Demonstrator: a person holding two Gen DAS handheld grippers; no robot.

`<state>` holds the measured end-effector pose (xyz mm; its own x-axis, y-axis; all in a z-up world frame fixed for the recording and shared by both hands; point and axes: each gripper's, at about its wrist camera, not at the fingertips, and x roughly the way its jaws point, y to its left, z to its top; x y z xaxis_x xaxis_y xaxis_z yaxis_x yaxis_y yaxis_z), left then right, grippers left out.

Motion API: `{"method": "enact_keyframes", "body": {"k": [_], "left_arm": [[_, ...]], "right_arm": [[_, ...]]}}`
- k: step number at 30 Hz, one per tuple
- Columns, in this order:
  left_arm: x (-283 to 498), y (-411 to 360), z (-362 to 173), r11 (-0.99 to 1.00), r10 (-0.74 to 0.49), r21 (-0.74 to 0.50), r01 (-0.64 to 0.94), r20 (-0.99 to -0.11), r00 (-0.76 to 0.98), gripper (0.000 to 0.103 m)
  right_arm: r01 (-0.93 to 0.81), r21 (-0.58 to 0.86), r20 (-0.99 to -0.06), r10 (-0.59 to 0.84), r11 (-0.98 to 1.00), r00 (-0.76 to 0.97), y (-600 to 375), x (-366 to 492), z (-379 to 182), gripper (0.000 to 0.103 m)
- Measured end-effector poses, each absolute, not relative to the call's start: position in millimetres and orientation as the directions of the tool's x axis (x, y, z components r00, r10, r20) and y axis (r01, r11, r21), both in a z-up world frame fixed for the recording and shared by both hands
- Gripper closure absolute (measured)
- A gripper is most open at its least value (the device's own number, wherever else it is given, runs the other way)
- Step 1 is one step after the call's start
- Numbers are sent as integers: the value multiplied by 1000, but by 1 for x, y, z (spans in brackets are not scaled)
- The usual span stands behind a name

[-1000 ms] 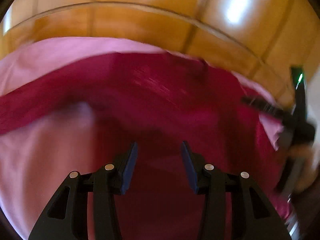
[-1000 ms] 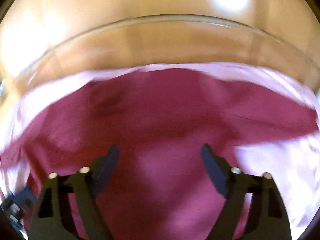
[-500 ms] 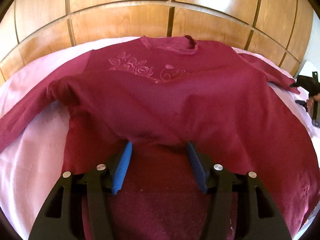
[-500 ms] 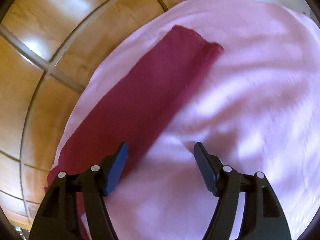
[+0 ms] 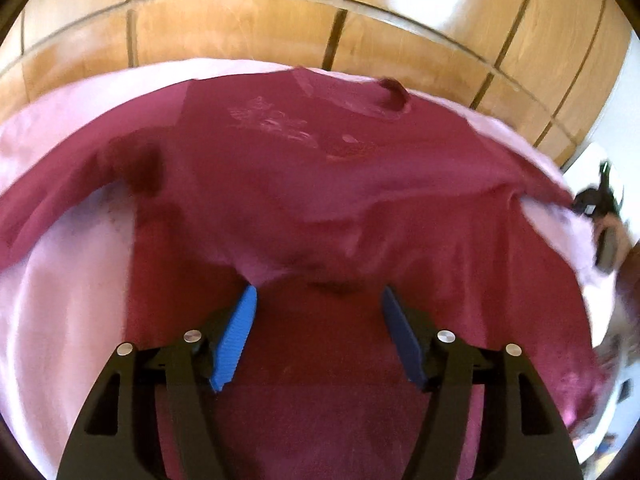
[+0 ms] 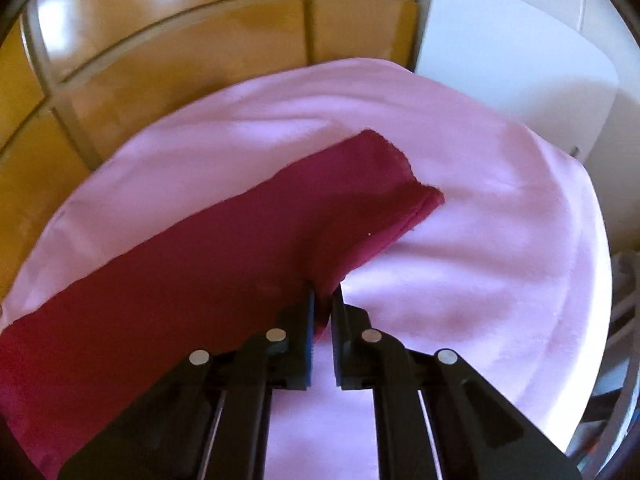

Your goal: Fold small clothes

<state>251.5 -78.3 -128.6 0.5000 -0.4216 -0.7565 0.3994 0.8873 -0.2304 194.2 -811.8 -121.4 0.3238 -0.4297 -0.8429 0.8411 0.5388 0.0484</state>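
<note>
Sweater [image 5: 320,200] neck toward headboard; left tongs [image 5: 318,312] opening, right tongs [image 6: 324,300] closing on sleeve [image 6: 280,232].

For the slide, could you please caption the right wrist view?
Right claw closing on the edge of a maroon sleeve lying across a pink sheet.

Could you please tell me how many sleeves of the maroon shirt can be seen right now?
2. One sleeve stretches out to the left on the pink cloth; the other sleeve lies at the right, its edge pinched in the closing right gripper.
</note>
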Motion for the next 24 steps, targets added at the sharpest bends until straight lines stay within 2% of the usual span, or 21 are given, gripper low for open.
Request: {"method": "enact_keyframes", "body": {"k": [1, 2, 3, 5, 7, 10, 12, 16, 19, 20, 22, 23, 24], "left_arm": [[249, -67, -124, 890, -428, -254, 378, -750, 504, 39], [247, -56, -121, 892, -433, -272, 361, -745, 508, 39], [244, -45, -118, 893, -436, -287, 346, -740, 512, 39], [234, -17, -114, 898, -435, -310, 312, -730, 527, 39], [224, 13, -115, 907, -421, -334, 256, -734, 534, 34], [209, 43, -124, 879, -474, -425, 217, -732, 489, 34], [195, 55, -130, 853, -518, -474, 216, -725, 455, 34], [172, 50, -131, 817, -577, -496, 295, -709, 406, 34], [159, 38, -138, 775, -629, -527, 350, -702, 335, 34], [156, 35, -142, 770, -632, -524, 364, -705, 322, 34], [149, 26, -145, 774, -623, -497, 393, -709, 329, 41], [148, 24, -147, 777, -618, -487, 400, -714, 330, 55], [148, 23, -148, 780, -613, -482, 398, -718, 330, 65]], "right_arm": [[841, 41, -847, -428, 539, 316, -811, 190, -124, 96], [835, 51, -849, -416, 548, 325, -810, 187, -126, 89], [830, 64, -850, -406, 554, 337, -807, 184, -126, 70], [823, 118, -837, -390, 556, 383, -801, 169, -118, 50], [771, 182, -825, -332, 610, 457, -785, 159, -108, 49], [644, 262, -825, -178, 719, 536, -746, 140, -103, 47], [540, 346, -820, -33, 767, 572, -717, 124, -103, 47], [323, 448, -808, 222, 834, 546, -640, 86, -109, 47], [227, 457, -820, 308, 860, 483, -594, 65, -119, 47], [205, 429, -838, 302, 880, 455, -580, 60, -124, 51], [186, 361, -867, 255, 914, 428, -565, 57, -130, 62], [181, 354, -869, 251, 918, 426, -562, 56, -129, 81], [173, 378, -866, 281, 910, 414, -559, 54, -127, 92]]}}
